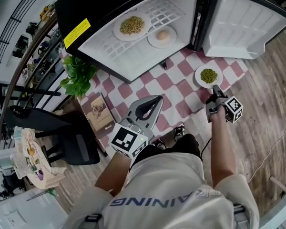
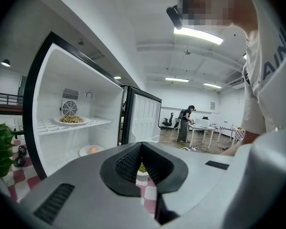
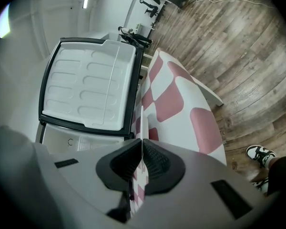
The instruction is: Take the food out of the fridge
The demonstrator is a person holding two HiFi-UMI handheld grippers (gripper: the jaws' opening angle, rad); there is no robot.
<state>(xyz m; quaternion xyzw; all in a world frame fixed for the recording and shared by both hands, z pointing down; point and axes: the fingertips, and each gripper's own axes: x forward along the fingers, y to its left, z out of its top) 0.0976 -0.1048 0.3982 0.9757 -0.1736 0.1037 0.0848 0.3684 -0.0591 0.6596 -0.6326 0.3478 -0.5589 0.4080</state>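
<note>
The fridge stands open. On its upper shelf sits a white plate of brownish food, and lower down a plate with a pale round item. A third plate with green food rests on the pink-checked table. My right gripper is shut on that plate's near rim, seen edge-on between the jaws. In front of the fridge my left gripper is held shut and empty; the green plate shows behind its jaws.
The fridge door swings open at the right, beside the green plate. A potted plant and a book lie at the table's left. A black chair stands further left. Wooden floor surrounds the table.
</note>
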